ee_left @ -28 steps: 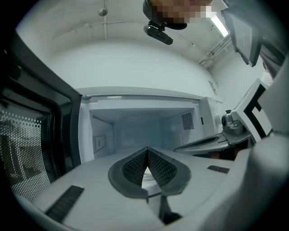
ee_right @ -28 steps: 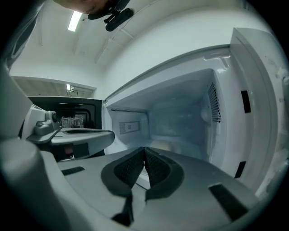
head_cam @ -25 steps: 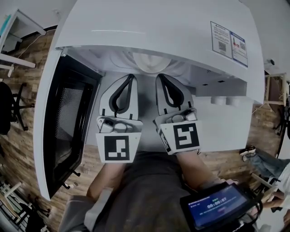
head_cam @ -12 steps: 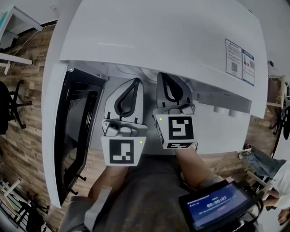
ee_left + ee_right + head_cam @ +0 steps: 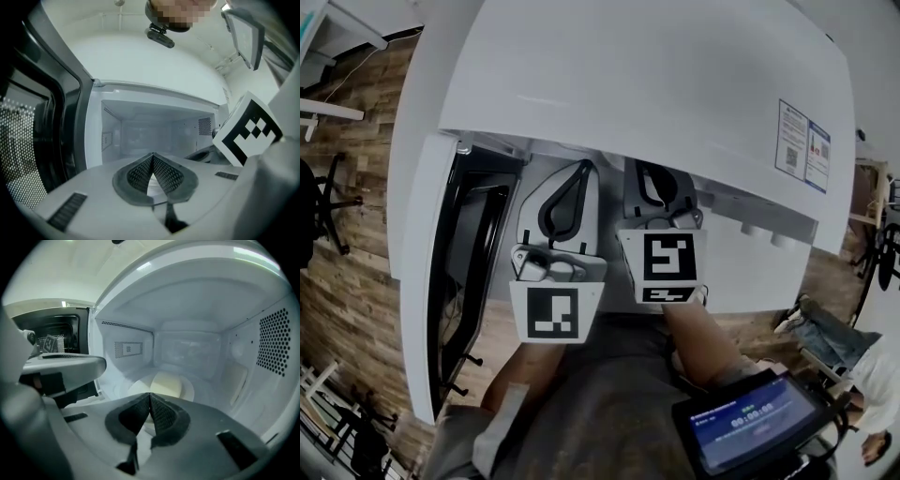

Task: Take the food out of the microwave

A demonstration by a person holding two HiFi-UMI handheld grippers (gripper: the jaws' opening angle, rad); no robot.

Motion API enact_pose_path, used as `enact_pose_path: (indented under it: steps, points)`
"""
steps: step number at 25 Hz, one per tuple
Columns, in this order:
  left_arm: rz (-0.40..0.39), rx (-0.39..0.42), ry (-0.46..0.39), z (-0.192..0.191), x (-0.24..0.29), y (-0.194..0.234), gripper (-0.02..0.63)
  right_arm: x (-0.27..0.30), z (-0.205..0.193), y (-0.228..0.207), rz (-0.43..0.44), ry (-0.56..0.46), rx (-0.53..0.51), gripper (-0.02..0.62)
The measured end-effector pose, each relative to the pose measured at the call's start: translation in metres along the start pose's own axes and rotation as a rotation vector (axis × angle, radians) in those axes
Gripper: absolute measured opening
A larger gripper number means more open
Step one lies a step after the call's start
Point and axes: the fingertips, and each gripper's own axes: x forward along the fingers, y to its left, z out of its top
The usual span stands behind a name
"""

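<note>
Since the door (image 5: 455,281) hangs wide open on the left of the microwave (image 5: 628,84), the cavity can be reached from the front, and both pairs of tongs point into it side by side. The left tongs (image 5: 153,155) have their tips pressed together with nothing between them. They sit back at the mouth of the cavity, with the door (image 5: 42,117) close on their left and the right tool's marker cube (image 5: 248,133) close on their right. From their view the food can't be made out; only a sliver of something white shows through the hollow behind the tips.

The right tongs (image 5: 150,394) are also closed tip to tip and empty, but they are past the opening, with the cavity walls around them. Straight beyond their tips, a touch to the right and lower, lies the food (image 5: 171,383), a pale, cream-coloured, rounded piece on a white plate (image 5: 133,389) on the cavity floor. It is near the tips but not touching them. No clear long axis shows, so no approach angle looks better than another.

My judgement is that the right hand is the nearer one for the pickup. Its tongs would first have to open, then go forward and down to the near rim of the plate or to the food.
</note>
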Motion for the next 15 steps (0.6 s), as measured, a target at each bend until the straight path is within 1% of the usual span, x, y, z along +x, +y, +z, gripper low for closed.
enact_pose_path:
  steps: [6,8,10,12,14,15]
  points:
    - [-0.007,-0.012,0.029,0.004,-0.010,-0.001,0.008,-0.014,-0.008,0.001,-0.020,0.030,0.028,0.006]
    - [-0.013,-0.014,0.047,0.004,-0.013,-0.002,0.008,-0.022,-0.006,-0.002,-0.037,-0.006,0.095,0.006]
    - [-0.011,-0.030,0.058,0.005,-0.016,-0.002,0.008,-0.035,-0.006,-0.009,-0.051,-0.062,0.245,0.008]
    - [-0.010,-0.046,0.059,0.008,-0.019,-0.005,0.008,-0.047,-0.012,-0.014,-0.048,-0.096,0.453,0.009]
    - [-0.022,-0.035,0.064,0.013,-0.020,-0.008,0.008,-0.053,-0.024,-0.016,-0.033,-0.103,0.662,0.017]
    - [-0.031,-0.024,0.066,0.016,-0.020,-0.010,0.008,-0.053,-0.029,-0.015,-0.023,-0.103,0.759,0.038]
